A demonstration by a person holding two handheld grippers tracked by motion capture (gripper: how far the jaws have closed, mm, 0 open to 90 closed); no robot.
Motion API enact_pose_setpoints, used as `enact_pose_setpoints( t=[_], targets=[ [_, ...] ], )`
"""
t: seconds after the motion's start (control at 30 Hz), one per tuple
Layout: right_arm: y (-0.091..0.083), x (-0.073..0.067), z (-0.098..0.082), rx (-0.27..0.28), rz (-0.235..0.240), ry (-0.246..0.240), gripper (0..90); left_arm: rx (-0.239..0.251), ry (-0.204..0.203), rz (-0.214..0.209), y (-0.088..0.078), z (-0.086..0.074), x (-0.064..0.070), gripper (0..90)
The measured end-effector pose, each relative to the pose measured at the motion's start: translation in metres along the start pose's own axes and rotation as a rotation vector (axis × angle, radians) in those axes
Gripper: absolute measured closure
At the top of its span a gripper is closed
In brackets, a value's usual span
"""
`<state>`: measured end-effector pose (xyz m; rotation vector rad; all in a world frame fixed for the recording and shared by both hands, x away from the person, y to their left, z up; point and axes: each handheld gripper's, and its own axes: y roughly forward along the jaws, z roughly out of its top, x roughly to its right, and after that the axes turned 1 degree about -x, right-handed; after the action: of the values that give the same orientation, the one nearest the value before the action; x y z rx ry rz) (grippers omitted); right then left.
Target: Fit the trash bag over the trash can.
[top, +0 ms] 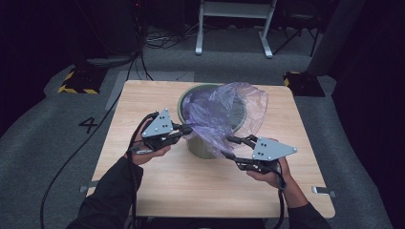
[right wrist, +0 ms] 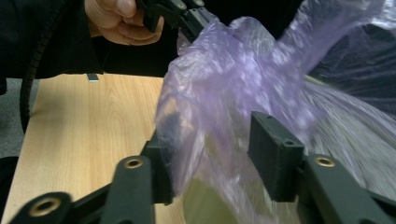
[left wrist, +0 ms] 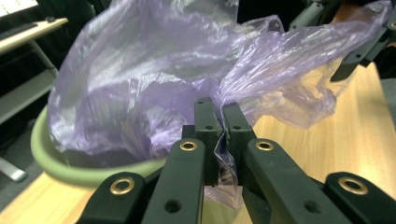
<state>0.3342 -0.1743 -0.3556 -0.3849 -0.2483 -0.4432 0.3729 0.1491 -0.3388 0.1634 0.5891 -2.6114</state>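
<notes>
Lining green bin point(top: 200, 145) mid-table with purple bag point(top: 224, 112): left gripper point(top: 187, 130) pinches near-left edge; right gripper point(top: 231, 147) jaws apart, film loose between. Next: regrip, stretch over rim

High view: light falls from above onto the table point(top: 143, 181), w/ floor and background dropping to near-black toward all frame edges; image soft, low res. Shadows under the hands short and faint. Left gripper view: purple bag point(left wrist: 154, 88) bright and translucent, pale glare streaks upper centre; near jaws at bottom slightly soft, upper corners dark. Right gripper view: bag film motion-blurred at centre and lower right, wood at left evenly lit, upper right dim.
</notes>
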Motion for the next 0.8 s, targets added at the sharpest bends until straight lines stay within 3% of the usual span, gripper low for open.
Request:
enact_pose_setpoints(
  t=[0.23, 0.33, 0.43, 0.5, 0.63, 0.7, 0.8],
  targets=[
    [-0.015, 0.006, -0.007, 0.021, -0.049, 0.048, 41.5, 0.009, -0.042, -0.011, -0.002, -0.019, -0.002, 86.4],
    [-0.023, 0.015, -0.01, 0.022, -0.126, 0.089, 39.0, 0.006, -0.054, -0.014, 0.0, -0.024, -0.001, 86.1],
    [-0.031, 0.023, -0.011, 0.024, -0.168, 0.113, 35.9, 0.002, -0.059, -0.016, 0.003, -0.028, -0.001, 86.3],
    [-0.037, 0.028, -0.011, 0.031, -0.16, 0.122, 35.5, -0.003, -0.066, -0.015, 0.005, -0.029, -0.002, 86.3],
    [-0.05, 0.034, -0.014, 0.003, -0.168, 0.115, 35.7, -0.001, -0.086, -0.022, 0.008, -0.034, -0.004, 86.1],
    [-0.054, 0.037, -0.017, -0.005, -0.215, 0.127, 35.7, -0.004, -0.087, -0.025, 0.01, -0.036, -0.004, 86.0],
    [-0.053, 0.042, -0.018, -0.014, -0.248, 0.153, 33.2, -0.016, -0.086, -0.021, 0.013, -0.037, -0.004, 84.8]
  ],
)
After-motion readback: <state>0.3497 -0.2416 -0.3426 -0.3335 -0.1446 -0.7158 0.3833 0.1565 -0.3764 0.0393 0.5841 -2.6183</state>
